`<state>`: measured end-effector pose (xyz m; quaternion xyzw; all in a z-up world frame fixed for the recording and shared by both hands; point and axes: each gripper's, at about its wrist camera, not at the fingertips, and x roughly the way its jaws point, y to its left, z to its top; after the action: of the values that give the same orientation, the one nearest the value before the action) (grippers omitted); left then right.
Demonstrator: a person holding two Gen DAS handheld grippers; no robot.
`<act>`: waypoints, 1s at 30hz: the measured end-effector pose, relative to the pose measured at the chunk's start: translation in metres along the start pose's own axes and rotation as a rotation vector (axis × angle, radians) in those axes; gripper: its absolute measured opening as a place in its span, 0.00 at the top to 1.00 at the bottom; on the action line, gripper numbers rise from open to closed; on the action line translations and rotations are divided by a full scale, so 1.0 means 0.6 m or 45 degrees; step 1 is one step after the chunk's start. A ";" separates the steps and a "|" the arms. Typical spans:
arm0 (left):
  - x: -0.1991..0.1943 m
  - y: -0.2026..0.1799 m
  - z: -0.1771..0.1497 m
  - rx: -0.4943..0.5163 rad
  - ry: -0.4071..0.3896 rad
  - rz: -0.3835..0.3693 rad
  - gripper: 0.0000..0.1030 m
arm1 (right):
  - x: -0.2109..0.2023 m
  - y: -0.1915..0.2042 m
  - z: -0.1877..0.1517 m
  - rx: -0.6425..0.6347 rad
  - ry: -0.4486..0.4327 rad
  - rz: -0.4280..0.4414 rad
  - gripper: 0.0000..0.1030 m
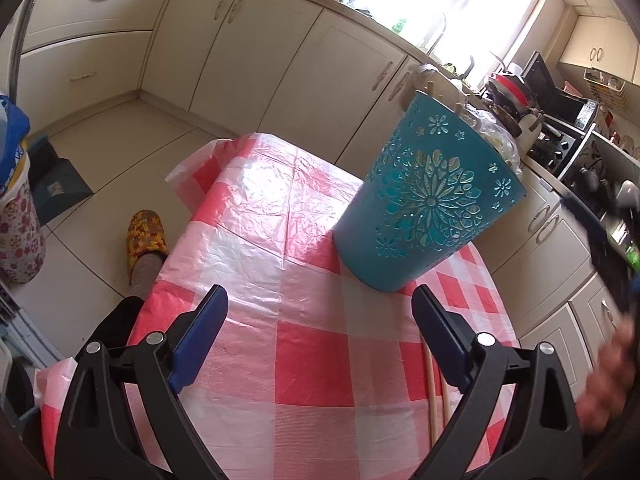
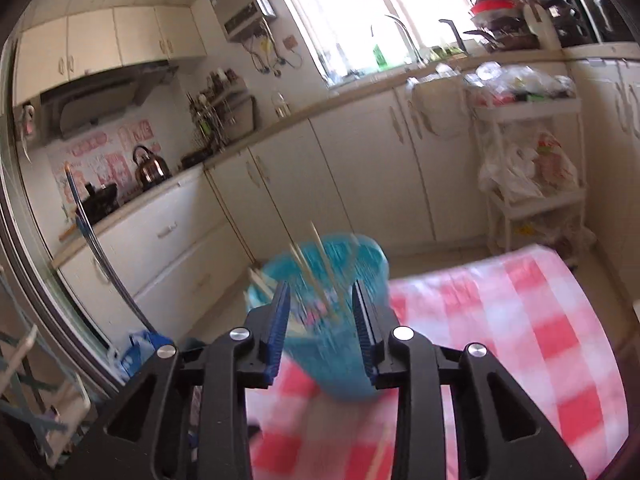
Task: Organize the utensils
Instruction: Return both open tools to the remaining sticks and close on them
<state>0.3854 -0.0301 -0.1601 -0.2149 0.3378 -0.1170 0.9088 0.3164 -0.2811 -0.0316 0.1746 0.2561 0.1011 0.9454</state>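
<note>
A teal holder (image 1: 428, 204) with flower cut-outs stands on the red-and-white checked tablecloth (image 1: 280, 248), ahead and right of my left gripper (image 1: 320, 292). That gripper is wide open over the cloth with nothing between its fingers. Two pale chopsticks (image 1: 437, 396) lie on the cloth beside its right finger. In the right wrist view the picture is blurred: my right gripper (image 2: 322, 286) stands just in front of the holder (image 2: 332, 352), jaws apart and pressing on nothing. Several chopsticks (image 2: 320, 256) stick up out of the holder.
A person's foot in a yellow patterned slipper (image 1: 146, 240) is on the tiled floor left of the table. A blurred hand (image 1: 610, 380) shows at the right edge. Cream cabinets (image 1: 280, 60) run behind. A white trolley rack (image 2: 528, 152) with bags stands past the table's far end.
</note>
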 end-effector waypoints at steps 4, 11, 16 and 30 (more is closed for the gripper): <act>-0.003 0.000 0.000 -0.003 -0.010 0.035 0.12 | -0.027 -0.035 -0.102 0.018 0.125 -0.108 0.69; -0.006 -0.001 0.000 -0.007 -0.025 0.086 0.11 | -0.010 -0.072 -0.179 0.082 0.264 -0.175 0.69; -0.008 -0.001 0.000 -0.004 -0.026 0.092 0.11 | -0.001 -0.071 -0.193 0.068 0.308 -0.184 0.69; -0.006 -0.004 0.000 0.014 -0.013 0.096 0.09 | 0.041 -0.043 -0.194 -0.076 0.447 -0.258 0.68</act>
<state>0.3824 -0.0310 -0.1567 -0.1975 0.3405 -0.0834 0.9155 0.2797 -0.2653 -0.1465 0.0993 0.4300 0.0417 0.8964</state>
